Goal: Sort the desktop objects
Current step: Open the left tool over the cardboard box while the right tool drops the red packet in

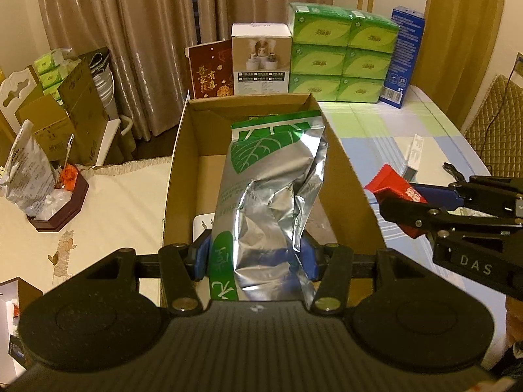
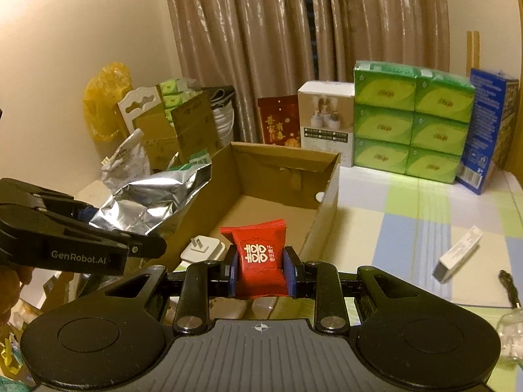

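- Left wrist view: your left gripper is clamped on a silver-and-green foil bag, its blue pads pressing the bag's lower end from both sides.
- The bag stands up over the open cardboard box, hiding most of the box floor; a white plug adapter shows on the floor at the bag's left.
- At the right edge, your right gripper grasps a red packet just beside the box's right wall.
- Behind the box: a dark red card box, a white carton, a stack of green tissue packs, a blue box.
- Right wrist view: your right gripper is clenched on the red packet, held over the near end of the cardboard box.
- The white plug adapter lies inside, just left of the packet.
- Your left gripper holds the foil bag over the box's left wall.
- A small white carton lies on the checked tablecloth, well right of the box.
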Tool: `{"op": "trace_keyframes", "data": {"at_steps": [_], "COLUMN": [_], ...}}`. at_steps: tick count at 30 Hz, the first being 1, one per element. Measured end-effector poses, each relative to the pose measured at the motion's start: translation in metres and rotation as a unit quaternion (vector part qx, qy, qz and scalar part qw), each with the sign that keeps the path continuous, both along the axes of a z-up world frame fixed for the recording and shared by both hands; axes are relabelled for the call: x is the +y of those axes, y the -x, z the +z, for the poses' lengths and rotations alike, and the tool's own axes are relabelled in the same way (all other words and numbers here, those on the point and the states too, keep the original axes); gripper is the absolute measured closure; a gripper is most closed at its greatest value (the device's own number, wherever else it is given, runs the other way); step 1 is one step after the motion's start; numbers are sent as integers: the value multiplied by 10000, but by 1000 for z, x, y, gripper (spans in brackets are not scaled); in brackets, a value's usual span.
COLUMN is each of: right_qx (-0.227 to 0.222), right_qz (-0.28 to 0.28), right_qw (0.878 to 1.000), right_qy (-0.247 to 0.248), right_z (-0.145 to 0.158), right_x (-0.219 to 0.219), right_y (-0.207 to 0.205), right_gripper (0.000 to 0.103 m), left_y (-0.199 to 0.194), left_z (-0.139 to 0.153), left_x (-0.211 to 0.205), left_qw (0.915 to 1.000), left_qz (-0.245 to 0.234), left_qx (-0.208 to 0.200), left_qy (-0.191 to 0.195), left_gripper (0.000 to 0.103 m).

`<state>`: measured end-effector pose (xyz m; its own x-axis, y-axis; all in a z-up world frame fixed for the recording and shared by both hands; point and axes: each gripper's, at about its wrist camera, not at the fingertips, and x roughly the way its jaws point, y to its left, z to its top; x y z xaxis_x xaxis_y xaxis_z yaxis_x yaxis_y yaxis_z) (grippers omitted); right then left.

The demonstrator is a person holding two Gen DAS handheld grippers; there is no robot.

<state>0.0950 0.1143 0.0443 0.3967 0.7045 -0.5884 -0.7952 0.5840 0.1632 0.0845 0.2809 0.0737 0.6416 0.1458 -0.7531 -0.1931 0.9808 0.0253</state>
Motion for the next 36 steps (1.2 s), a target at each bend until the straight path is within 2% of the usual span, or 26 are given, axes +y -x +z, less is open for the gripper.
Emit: {"op": "trace_keyframes", "data": {"at_steps": [17, 27, 32, 34, 35, 36], "right_qx": [161, 273, 487, 675, 717, 720], "right_qz": [-101, -91, 3, 30, -8, -45], "right_qw": [9998, 9996, 9986, 9969, 9963, 9961], "right_qy": [-18, -58, -220, -407, -469, -514], "right_z": [-16, -18, -19, -19, -18, -16], "right_x": [18, 21, 25, 25, 24, 22], "right_y": [-20, -20, -22, -26, -28, -29], "right_gripper": [78, 78, 77, 64, 54, 52], "left_y": [-22, -12, -2, 1, 3, 4], "left_z": [-24, -15, -13, -13, -13, -14], "left_x": [15, 23, 27, 28, 29, 28], "left_qw": [9999, 9997, 9994, 9993, 9993, 9992], "left_qz": [0, 145, 248, 291, 301, 311], "left_qx": [42, -186, -222, -225, -227, -219], "left_qy": [130, 39, 24, 53, 71, 78], "left_gripper": [53, 51, 47, 47, 47, 47]}}
